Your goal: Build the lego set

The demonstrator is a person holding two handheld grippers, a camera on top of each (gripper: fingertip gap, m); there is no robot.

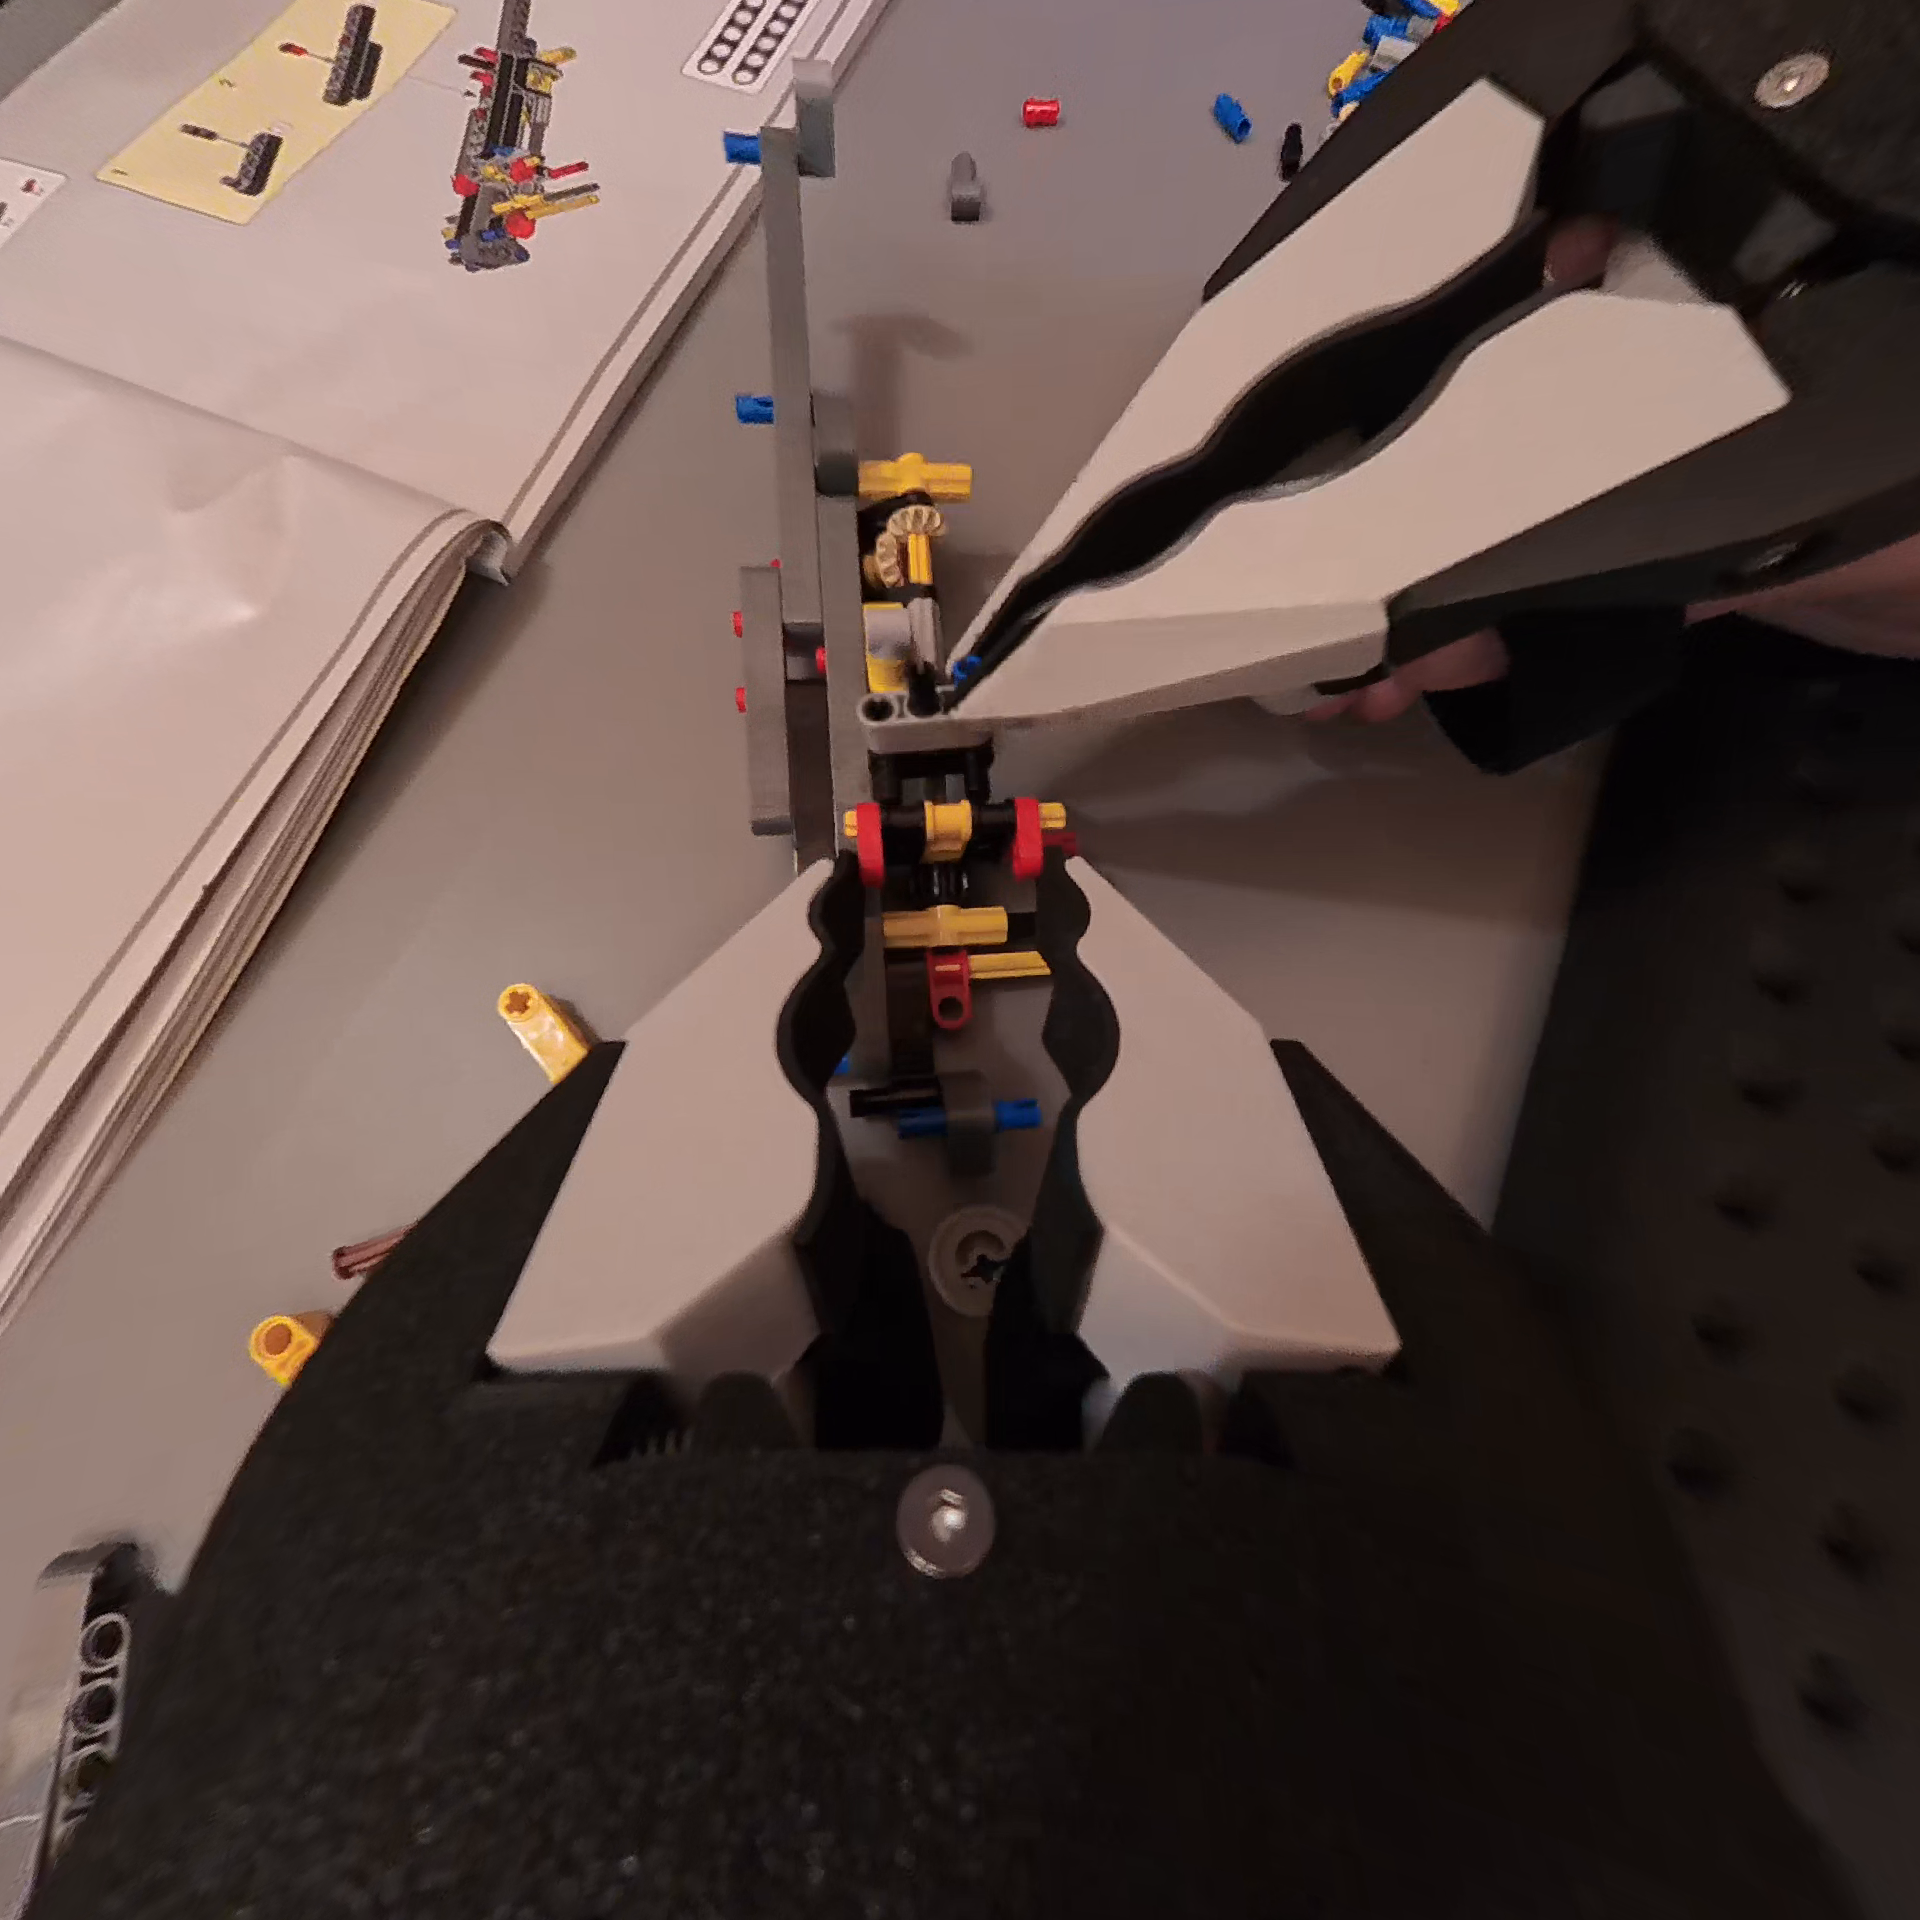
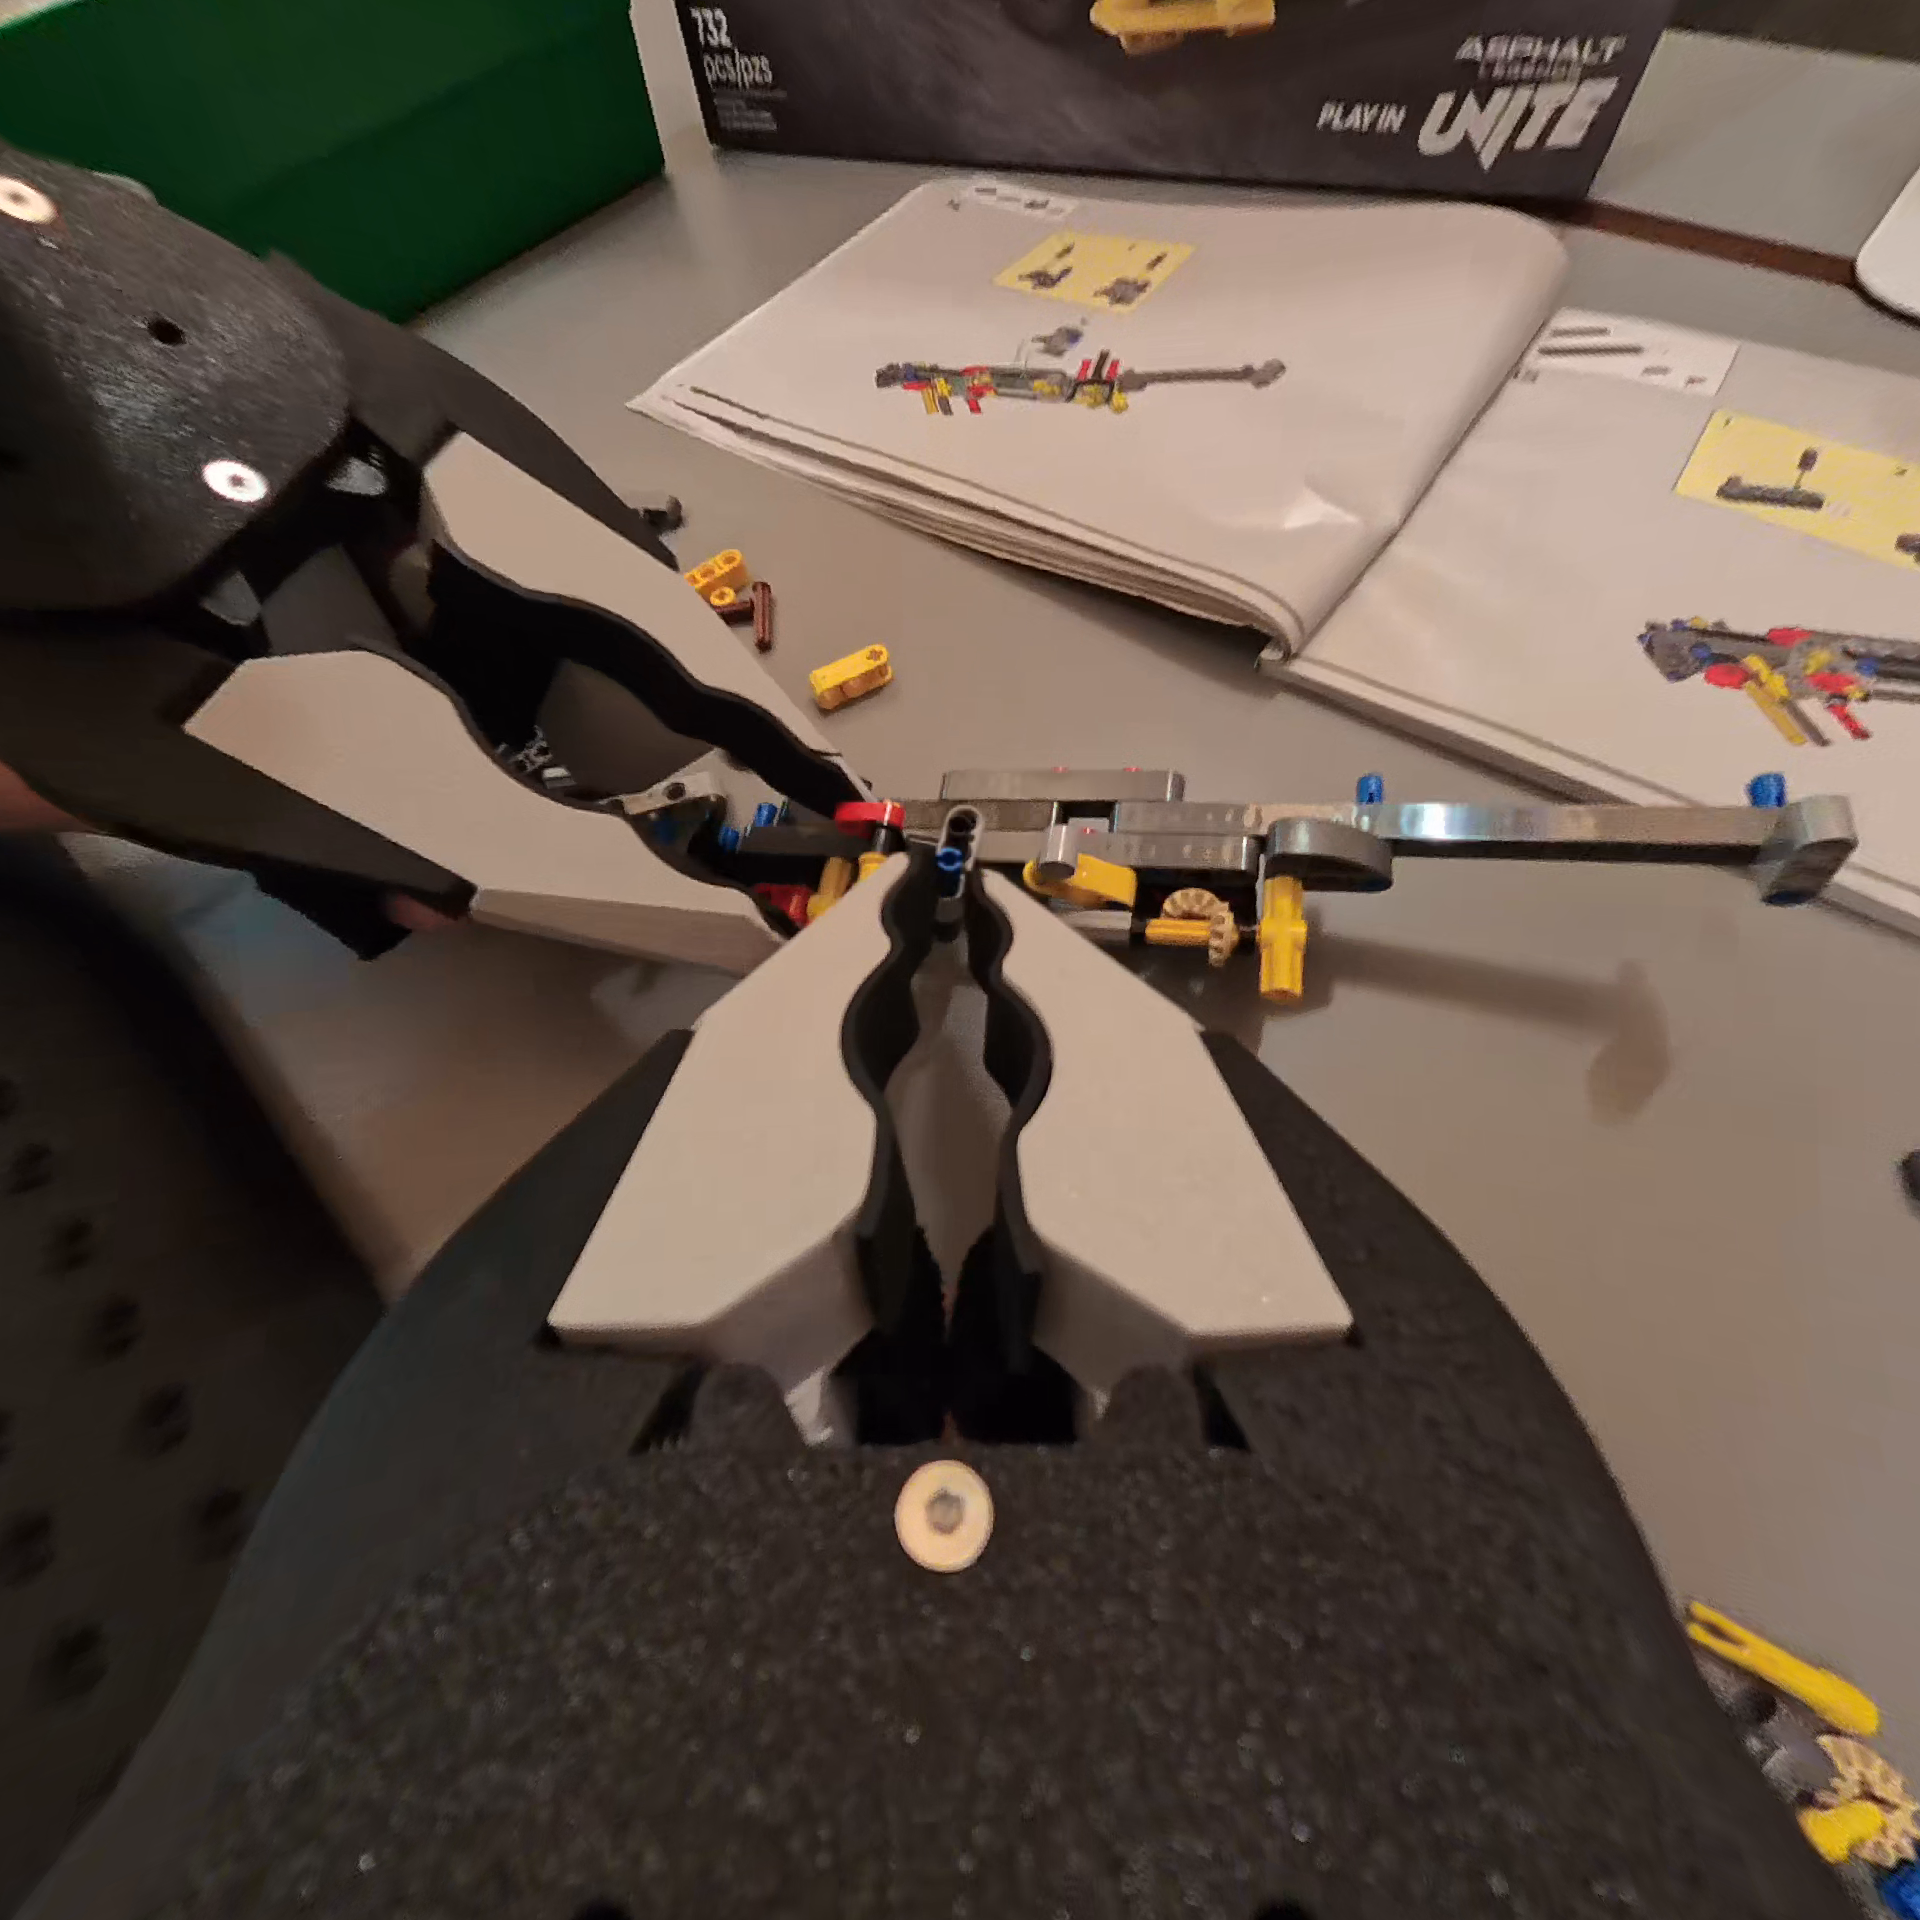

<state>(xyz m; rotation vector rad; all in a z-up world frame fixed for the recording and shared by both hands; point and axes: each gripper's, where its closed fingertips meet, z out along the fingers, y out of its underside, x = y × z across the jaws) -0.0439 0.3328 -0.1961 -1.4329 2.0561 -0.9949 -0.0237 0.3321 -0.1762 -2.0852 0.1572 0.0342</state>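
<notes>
A long grey Lego Technic assembly (image 1: 795,416) with yellow, red, blue and black parts lies on the grey table and also shows in the right wrist view (image 2: 1507,826). My left gripper (image 1: 951,868) is shut on the assembly's near end, its fingers on either side of the red and yellow parts. In the right wrist view it (image 2: 805,862) comes in from the left. My right gripper (image 2: 948,873) is shut on a small grey beam (image 2: 961,826) with a blue pin and holds it against the assembly's side. In the left wrist view it (image 1: 961,675) comes in from the upper right.
An open instruction booklet (image 1: 260,416) lies beside the assembly (image 2: 1143,416). The set's box (image 2: 1143,94) and a green bin (image 2: 312,125) stand behind. Loose pieces lie around: a yellow connector (image 1: 540,1023), a red pin (image 1: 1039,111), and a pile of parts (image 2: 1818,1714). My left gripper's tips are some 6 cm from the yellow connector (image 1: 540,1023).
</notes>
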